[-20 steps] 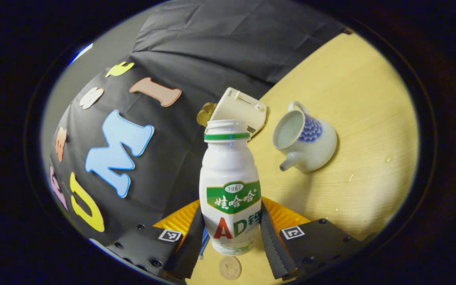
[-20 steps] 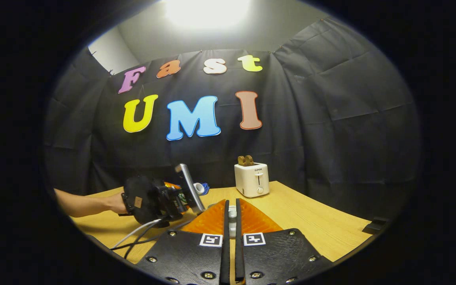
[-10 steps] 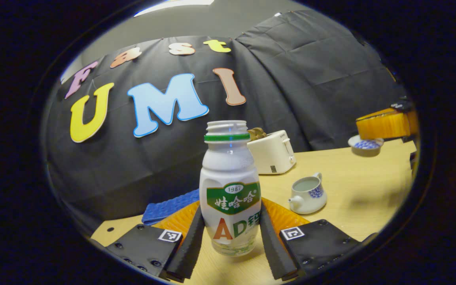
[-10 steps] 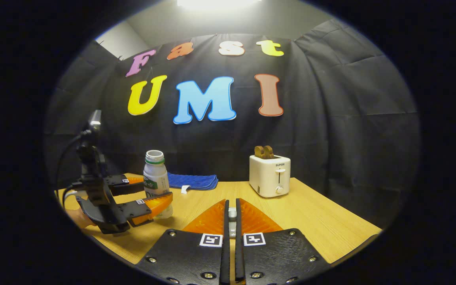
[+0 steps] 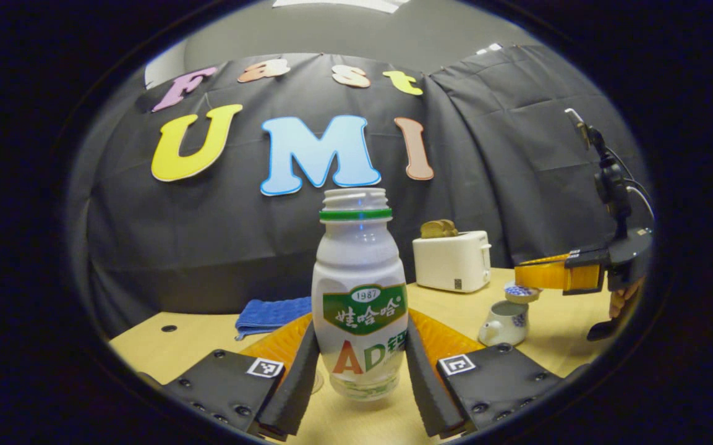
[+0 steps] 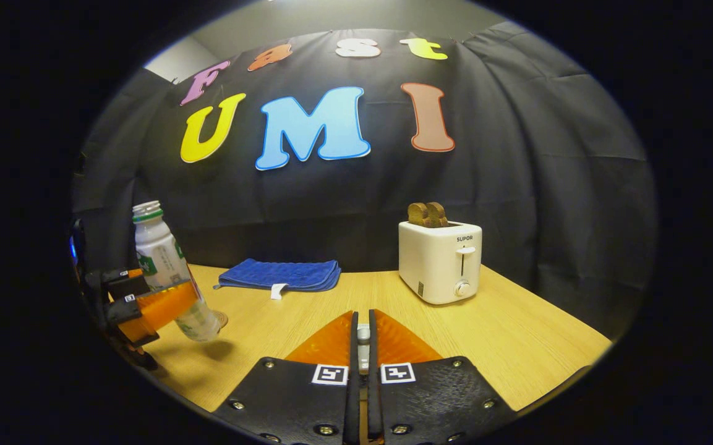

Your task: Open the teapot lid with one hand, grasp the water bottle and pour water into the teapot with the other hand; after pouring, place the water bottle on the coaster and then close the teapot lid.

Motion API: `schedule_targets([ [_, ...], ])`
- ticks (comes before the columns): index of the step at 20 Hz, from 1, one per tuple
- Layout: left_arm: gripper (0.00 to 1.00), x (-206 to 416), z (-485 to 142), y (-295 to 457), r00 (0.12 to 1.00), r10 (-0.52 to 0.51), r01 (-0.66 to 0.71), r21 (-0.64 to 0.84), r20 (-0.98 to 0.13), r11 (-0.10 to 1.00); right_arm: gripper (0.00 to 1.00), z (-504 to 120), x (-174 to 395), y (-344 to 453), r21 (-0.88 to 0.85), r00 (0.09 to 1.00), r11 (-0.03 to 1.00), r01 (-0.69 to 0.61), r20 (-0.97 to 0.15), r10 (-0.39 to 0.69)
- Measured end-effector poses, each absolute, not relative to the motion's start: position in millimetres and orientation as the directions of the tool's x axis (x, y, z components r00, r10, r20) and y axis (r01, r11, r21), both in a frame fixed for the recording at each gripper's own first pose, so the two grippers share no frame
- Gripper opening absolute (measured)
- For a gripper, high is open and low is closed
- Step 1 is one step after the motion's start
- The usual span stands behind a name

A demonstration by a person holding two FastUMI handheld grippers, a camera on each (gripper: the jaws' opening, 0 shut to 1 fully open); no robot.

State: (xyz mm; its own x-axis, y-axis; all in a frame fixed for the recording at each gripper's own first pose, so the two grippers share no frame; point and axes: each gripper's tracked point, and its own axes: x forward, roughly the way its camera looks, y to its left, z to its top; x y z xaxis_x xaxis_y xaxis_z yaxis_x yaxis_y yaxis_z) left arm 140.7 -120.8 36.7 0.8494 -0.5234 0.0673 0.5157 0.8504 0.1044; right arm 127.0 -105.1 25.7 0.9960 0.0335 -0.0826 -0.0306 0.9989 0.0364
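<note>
gripping water bottle (table edge near)

**Both grippers clamped, one held high over the table**

The left gripper is level, its two fingers pressed against opposite sides of the white plastic water bottle. The right gripper has its fingers closed together on a small white knob, held up above the table by a hand.
</note>
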Motion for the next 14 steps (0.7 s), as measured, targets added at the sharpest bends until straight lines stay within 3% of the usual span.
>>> schedule_targets([
  [5, 0.82, 138.7, 36.3, -122.7, 0.849, -0.526, 0.521, 0.086, 0.053, 0.849, 0.05, 10.8, 137.7, -101.3, 0.014, 0.993, 0.999, -0.032, -0.110, 0.033],
  [6, 0.76, 137.2, 36.2, -123.2, 0.848, -0.527, 0.522, 0.080, 0.053, 0.849, 0.05, 8.7, 138.8, -101.5, 0.013, 0.993, 0.999, -0.031, -0.111, 0.032],
  [14, 0.76, 141.2, 28.1, -121.3, 0.861, -0.509, 0.505, 0.087, 0.026, 0.859, 0.05, -1.3, 142.3, -100.6, 0.005, 0.992, 1.000, -0.026, -0.122, 0.026],
])
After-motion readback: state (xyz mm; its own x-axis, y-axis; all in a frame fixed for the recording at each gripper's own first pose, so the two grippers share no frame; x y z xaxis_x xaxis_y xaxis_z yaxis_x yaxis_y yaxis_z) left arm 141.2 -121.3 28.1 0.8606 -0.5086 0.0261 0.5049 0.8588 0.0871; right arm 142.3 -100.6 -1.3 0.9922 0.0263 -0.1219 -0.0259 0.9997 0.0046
